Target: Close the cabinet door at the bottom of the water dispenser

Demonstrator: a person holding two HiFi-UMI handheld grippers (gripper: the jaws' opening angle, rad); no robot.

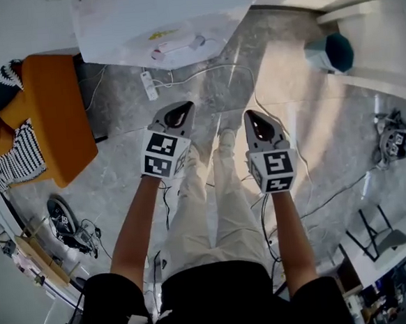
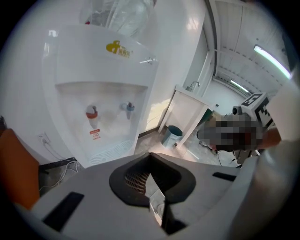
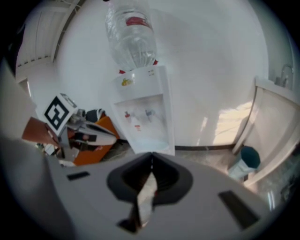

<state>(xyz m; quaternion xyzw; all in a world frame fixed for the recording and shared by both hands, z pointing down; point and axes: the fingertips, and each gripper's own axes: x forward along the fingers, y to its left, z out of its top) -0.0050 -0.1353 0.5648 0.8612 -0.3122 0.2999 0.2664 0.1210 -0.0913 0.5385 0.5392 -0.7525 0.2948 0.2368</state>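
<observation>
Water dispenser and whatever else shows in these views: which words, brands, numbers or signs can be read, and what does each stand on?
No text is legible in any view.
Yellow logo on the dispenser: too blurred to read.
Red sticker below the red tap: too small to read.
Red label on the bottle: too blurred to read.
Cube: black-and-white square markers, no letters.

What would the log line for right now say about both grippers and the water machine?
left gripper: shut, empty | right gripper: shut, empty | water dispenser: ahead, untouched | cabinet door: hidden
</observation>
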